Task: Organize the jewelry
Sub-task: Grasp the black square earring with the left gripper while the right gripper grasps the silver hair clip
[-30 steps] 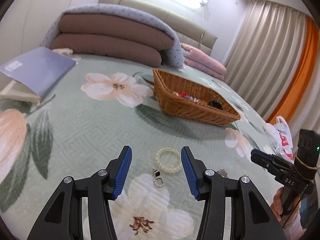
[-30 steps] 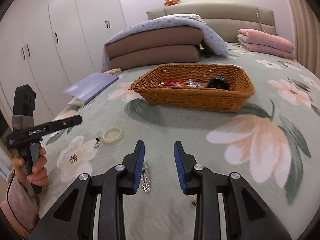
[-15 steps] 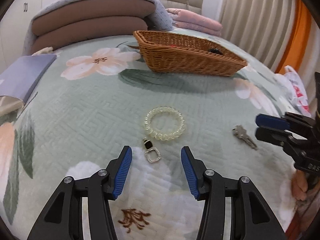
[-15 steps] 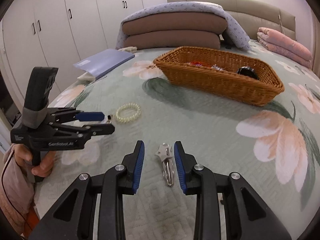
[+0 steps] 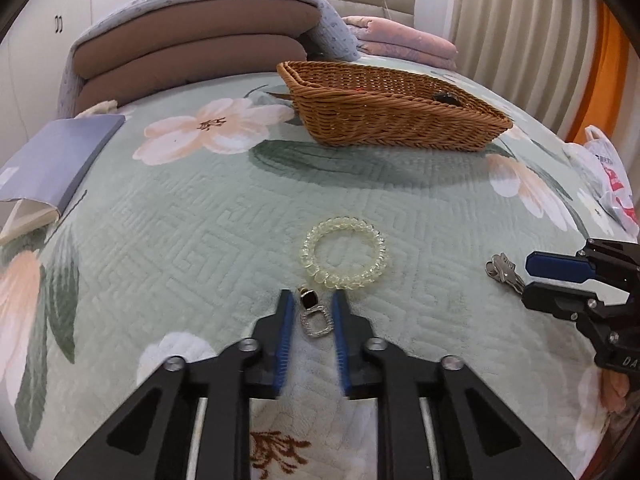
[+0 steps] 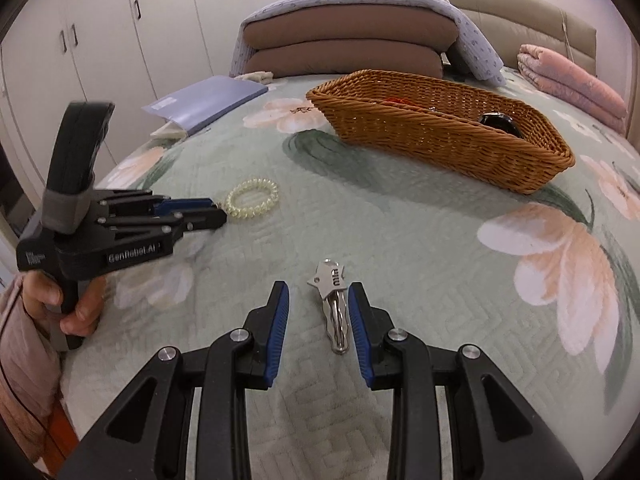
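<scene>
A black-and-silver earring lies on the green floral bedspread between the fingers of my left gripper, whose jaws stand narrow around it without clearly touching. A clear beaded bracelet lies just beyond; it also shows in the right wrist view. My right gripper is open over a silver hair clip, which lies close to the right finger. The clip also shows in the left wrist view. A wicker basket with several items stands further back.
A blue folder lies at the left of the bed. Folded brown quilts and pink bedding lie behind the basket. A white plastic bag sits at the right edge. Wardrobe doors stand on the left.
My left gripper moved forward and down onto the earring and its jaws narrowed around it. My right gripper moved forward over the hair clip and opened wider.
</scene>
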{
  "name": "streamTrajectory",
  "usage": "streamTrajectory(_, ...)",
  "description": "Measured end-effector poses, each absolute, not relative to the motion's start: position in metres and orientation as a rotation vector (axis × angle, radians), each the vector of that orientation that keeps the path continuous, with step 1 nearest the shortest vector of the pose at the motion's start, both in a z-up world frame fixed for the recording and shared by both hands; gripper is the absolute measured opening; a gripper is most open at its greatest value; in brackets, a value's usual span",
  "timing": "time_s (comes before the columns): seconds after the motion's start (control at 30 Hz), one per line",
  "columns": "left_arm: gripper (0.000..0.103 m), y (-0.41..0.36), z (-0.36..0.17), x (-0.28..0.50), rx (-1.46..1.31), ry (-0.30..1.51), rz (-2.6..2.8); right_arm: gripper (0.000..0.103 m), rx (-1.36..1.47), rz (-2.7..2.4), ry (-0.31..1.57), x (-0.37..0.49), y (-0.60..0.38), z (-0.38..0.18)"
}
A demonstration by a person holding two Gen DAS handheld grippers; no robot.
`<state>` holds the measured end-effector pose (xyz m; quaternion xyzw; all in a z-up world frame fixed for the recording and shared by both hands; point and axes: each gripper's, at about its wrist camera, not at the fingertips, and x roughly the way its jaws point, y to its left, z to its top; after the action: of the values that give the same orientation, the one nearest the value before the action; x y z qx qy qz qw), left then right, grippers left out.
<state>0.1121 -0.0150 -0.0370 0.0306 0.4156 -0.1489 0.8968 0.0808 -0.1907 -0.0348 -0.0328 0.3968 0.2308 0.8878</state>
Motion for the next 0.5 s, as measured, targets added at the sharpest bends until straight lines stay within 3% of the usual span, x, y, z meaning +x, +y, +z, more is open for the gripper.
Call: streamTrajectory(0.5, 0.013, -0.020, -0.038, 0.112, 0.094, 0.856, -0.307, 0.033, -0.149, 0.394, 0.889, 0.106, -0.171, -0.047)
